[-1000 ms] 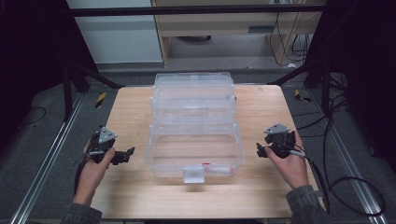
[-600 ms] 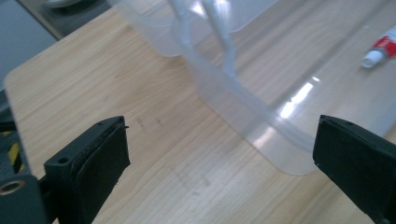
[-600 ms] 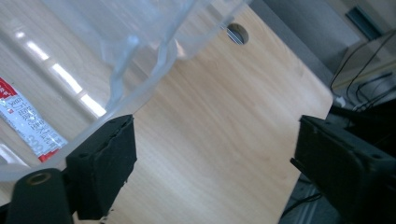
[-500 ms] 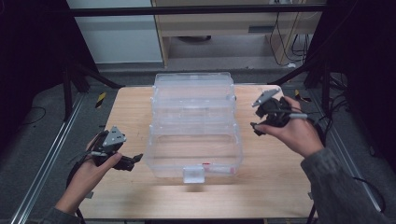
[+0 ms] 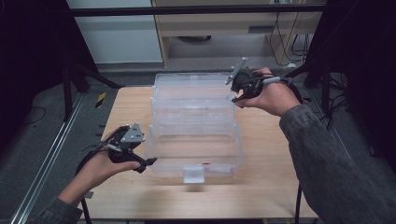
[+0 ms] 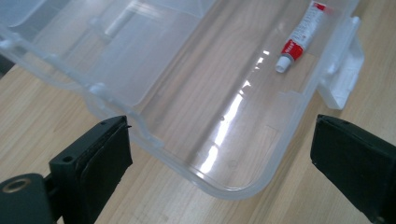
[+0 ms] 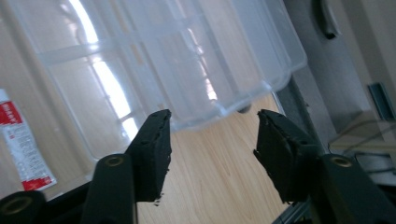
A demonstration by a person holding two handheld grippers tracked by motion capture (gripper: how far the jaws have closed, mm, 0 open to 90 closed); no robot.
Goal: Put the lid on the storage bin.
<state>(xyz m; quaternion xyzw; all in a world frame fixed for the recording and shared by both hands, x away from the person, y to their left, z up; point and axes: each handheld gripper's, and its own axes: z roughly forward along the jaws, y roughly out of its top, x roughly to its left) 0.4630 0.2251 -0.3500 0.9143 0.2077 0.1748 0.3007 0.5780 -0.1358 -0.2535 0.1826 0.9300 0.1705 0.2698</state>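
A clear plastic organiser box [image 5: 194, 121] lies open on the wooden table [image 5: 261, 186], its lid spread toward the far side. A small white and red tube [image 6: 299, 37] lies in the near tray [image 6: 219, 191], by the white latch [image 5: 194, 173]. My left gripper [image 5: 145, 164] hovers open at the box's near left corner, its jaws [image 6: 219, 140] wide apart over the rim. My right gripper [image 5: 235, 93] is raised at the lid's far right corner [image 7: 163, 60]. Its jaws [image 7: 212, 135] have just been closing and stand half apart with nothing pressed between them. The tube [image 7: 21, 140] also shows at that view's left edge.
The table's edge runs close behind the lid. Beyond it stand a pale cabinet [image 5: 210, 32] and dark frame posts [image 5: 70, 79]. Cables [image 5: 289, 37] hang at the back right. A yellow and black item [image 5: 100, 99] lies on the floor at the left.
My right hand has lifted from the near right side to the lid's far right corner, and its jaws have narrowed. My left hand has risen a little and edged toward the box.
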